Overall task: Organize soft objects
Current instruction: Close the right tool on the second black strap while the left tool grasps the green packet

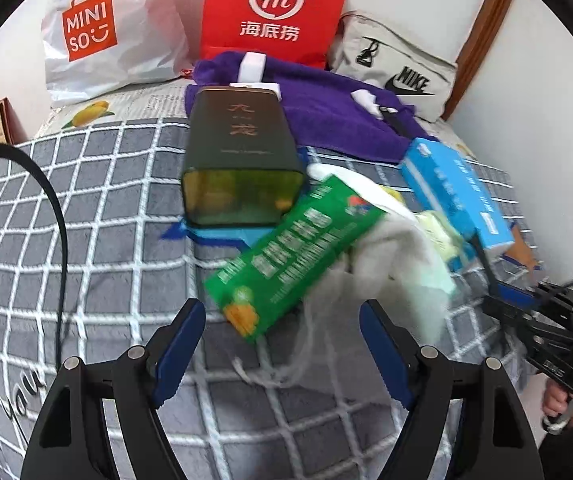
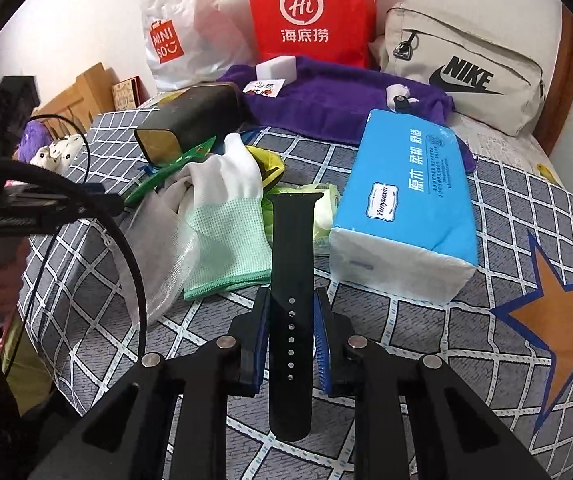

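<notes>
Black watch strap (image 2: 291, 280) is pinched between the right gripper (image 2: 291, 300) pads, above the checked blanket (image 2: 426, 340); left gripper (image 1: 282, 320) gapes empty; beyond, a white-and-green glove (image 2: 226, 220), blue tissue pack (image 2: 406, 208), and a dark tin (image 1: 242, 160) on its side, contents unclear.

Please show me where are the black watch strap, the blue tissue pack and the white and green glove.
black watch strap (image 2: 291, 240): right wrist view, upper half of the strap.
blue tissue pack (image 2: 410, 184): right wrist view, printed top face.
white and green glove (image 2: 226, 236): right wrist view, green cuff.
</notes>
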Demonstrator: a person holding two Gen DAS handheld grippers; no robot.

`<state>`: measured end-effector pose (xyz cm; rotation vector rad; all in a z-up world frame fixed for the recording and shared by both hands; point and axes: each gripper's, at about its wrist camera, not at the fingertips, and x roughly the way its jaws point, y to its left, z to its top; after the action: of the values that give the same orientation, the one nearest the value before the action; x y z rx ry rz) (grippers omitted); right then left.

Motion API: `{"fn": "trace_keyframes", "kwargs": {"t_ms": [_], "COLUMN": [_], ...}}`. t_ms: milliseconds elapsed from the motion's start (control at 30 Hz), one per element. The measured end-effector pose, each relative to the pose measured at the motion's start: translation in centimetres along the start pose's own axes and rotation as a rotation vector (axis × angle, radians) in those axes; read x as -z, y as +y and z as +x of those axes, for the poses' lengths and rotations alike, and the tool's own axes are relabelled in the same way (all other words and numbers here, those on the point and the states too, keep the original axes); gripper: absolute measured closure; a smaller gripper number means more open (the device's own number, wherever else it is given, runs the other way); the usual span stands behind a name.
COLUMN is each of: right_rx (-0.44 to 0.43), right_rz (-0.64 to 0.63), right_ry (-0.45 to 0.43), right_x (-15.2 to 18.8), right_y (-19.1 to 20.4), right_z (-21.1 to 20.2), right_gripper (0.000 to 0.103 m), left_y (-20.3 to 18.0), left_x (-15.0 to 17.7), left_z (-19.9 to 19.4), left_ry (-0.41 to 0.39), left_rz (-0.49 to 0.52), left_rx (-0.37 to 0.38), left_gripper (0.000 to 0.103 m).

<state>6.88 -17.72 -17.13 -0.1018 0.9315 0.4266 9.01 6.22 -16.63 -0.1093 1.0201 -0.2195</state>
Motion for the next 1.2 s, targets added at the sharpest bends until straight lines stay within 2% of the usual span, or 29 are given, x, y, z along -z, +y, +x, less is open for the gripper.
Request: {"fn": "trace_keyframes", "kwargs": {"t_ms": [200, 400, 567, 700, 800, 900, 967, 1200], "right_rx": [-0.001, -0.002, -0.002, -0.003, -0.003, -0.005, -0.006, -0.004], "right_rz": [0.001, 0.003, 0.004, 0.005, 0.005, 0.003, 0.005, 0.004], "right_ry": [0.007, 0.020, 0.031, 0.039, 0.041, 0.043, 0.043, 0.042], "right_x": [0.0, -0.1, 0.0, 0.0, -0.1, -0.1, -0.2, -0.2], "right_y": [-0.2, -0.4, -0.6, -0.9, -1.0, -1.1, -1.1, -1.0], "right_z": [0.1, 0.6, 1.0, 1.3, 1.4, 1.5, 1.5, 1.5], "right_gripper": [0.082, 0.082, 0.082, 0.082, 0.082, 0.082, 0.082, 0.082], "left_y": [0.6, 0.4, -0.1, -0.2, -0.6, -1.0, -1.2, -1.4], "left_x": [-1.5, -2.6, -3.0, -3.4, -3.4, -3.3, -3.3, -3.2], "left_z": [1.5, 2.8, 4.1, 4.6, 4.8, 4.6, 4.4, 3.3], "left_ry": [0.020, 0.041, 0.073, 0.071, 0.064, 0.057, 0.049, 0.025], "left_rz": [0.045, 0.096, 0.145, 0.151, 0.172, 0.197, 0.209, 0.209], "left_rx": [0.002, 0.073, 0.073, 0.100, 0.104, 0.115, 0.120, 0.143], "left_gripper": [0.025, 0.025, 0.025, 0.025, 0.030, 0.040, 0.052, 0.057]}}
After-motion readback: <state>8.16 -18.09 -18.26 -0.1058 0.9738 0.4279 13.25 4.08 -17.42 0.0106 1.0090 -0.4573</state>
